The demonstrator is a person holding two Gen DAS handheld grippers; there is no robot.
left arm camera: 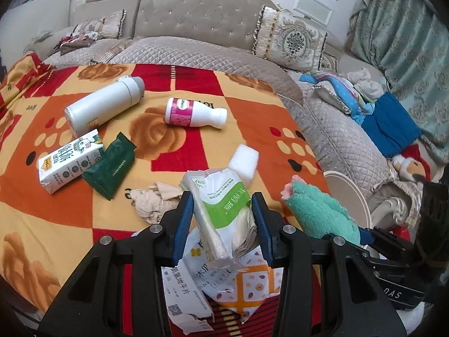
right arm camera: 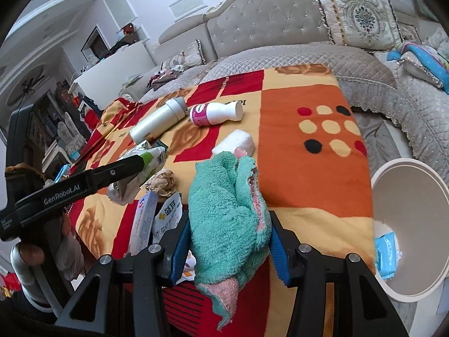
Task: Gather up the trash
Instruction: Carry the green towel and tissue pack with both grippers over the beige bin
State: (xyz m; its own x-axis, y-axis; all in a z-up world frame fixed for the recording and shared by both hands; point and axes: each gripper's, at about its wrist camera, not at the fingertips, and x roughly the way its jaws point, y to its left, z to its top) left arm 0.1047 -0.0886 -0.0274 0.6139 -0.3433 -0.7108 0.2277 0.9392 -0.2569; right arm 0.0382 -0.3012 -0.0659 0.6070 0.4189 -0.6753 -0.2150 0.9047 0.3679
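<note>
Left gripper (left arm camera: 223, 224) clamps one tissue pack (left arm camera: 221, 210); right gripper (right arm camera: 227, 241) clamps one towel (right arm camera: 224, 210).

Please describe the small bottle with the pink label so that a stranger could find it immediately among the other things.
Look at the orange and red blanket spread before the grey sofa. Near its far edge two white containers lie on their sides. The small bottle is the shorter one, right of the long plain white flask; only it wears a pink label.

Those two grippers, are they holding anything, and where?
Left gripper pinches a tissue pack across its middle; right gripper clamps a green towel mid-bundle.
</note>
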